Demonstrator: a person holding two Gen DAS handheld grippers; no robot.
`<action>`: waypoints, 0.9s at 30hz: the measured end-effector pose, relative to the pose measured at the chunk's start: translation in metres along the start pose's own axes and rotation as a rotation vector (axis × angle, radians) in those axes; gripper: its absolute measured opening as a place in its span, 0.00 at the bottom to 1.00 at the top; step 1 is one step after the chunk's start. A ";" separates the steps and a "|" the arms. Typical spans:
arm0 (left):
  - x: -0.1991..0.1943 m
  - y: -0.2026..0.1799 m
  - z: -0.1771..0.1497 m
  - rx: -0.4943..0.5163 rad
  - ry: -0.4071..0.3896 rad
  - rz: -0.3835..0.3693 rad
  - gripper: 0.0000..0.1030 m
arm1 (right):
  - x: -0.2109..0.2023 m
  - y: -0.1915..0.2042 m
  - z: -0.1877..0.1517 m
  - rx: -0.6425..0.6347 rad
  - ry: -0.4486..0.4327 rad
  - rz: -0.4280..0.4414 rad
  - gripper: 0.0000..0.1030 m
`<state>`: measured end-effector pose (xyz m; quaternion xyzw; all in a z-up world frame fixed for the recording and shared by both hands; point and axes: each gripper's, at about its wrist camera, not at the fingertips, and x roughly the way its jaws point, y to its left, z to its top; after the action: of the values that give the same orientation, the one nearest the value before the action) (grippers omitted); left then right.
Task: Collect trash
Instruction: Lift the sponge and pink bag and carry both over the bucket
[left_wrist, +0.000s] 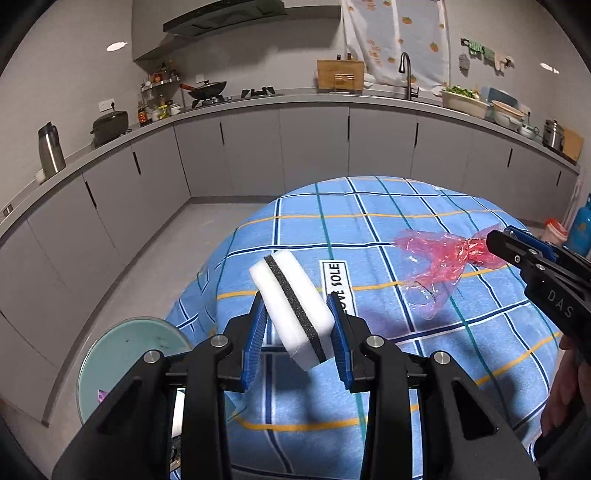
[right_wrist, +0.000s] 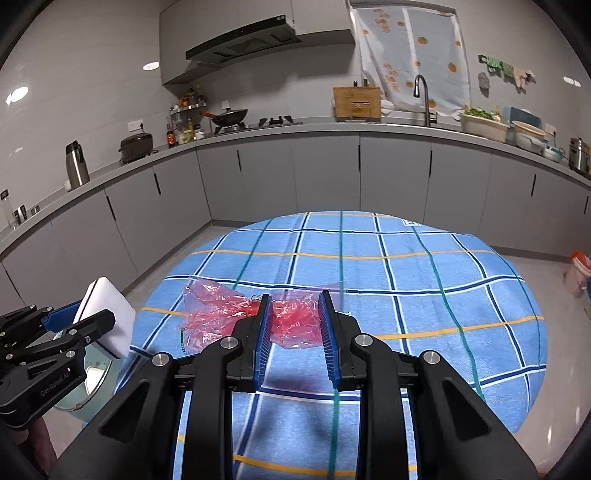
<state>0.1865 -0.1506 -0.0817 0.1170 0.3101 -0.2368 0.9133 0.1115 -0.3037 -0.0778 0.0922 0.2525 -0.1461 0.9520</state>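
- The counter (right_wrist: 406, 280), a round top under a blue checked cloth, filled the lower half of both wrist views, with grey kitchen cabinets well behind it.
- A round bin (left_wrist: 122, 354) with a pale green lid sat low at the counter's left edge, just below the left gripper; a judgement: it was the likely drop point for the trash.
- The left gripper (left_wrist: 299, 325) had its jaws clamped on a white sponge (left_wrist: 291, 306) with a dark middle band, held tilted in the air above the cloth.
- The right gripper (right_wrist: 293, 321) had its jaws closed on a crumpled pink plastic bag (right_wrist: 295, 321), most of the film trailing loose to the left of the pads and clear of the cloth.
- Risk, as a judgement: the pads pinched the sponge only across its lower part, so a quick swing toward the bin could let it pivot or slide out.
- Risk, as a judgement: the bag was thin and slippery, bunched unevenly between the blue pads; it could creep free, or its loose tail could snag on the other gripper, since the two tools were near each other.
- Risk, as a judgement: whether the bin lid was open could not be told, so a release over it might leave the trash on top.
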 end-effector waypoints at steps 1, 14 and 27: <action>-0.001 0.002 -0.001 -0.002 0.000 0.000 0.33 | -0.001 0.003 0.000 -0.003 -0.001 0.001 0.25; -0.012 0.019 -0.007 -0.032 -0.014 0.022 0.33 | -0.009 0.028 0.001 -0.043 -0.019 0.023 0.25; -0.024 0.058 -0.019 -0.076 -0.016 0.081 0.33 | -0.004 0.071 0.002 -0.104 -0.015 0.100 0.25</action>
<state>0.1899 -0.0853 -0.0775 0.0926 0.3068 -0.1886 0.9283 0.1324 -0.2368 -0.0669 0.0542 0.2479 -0.0859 0.9634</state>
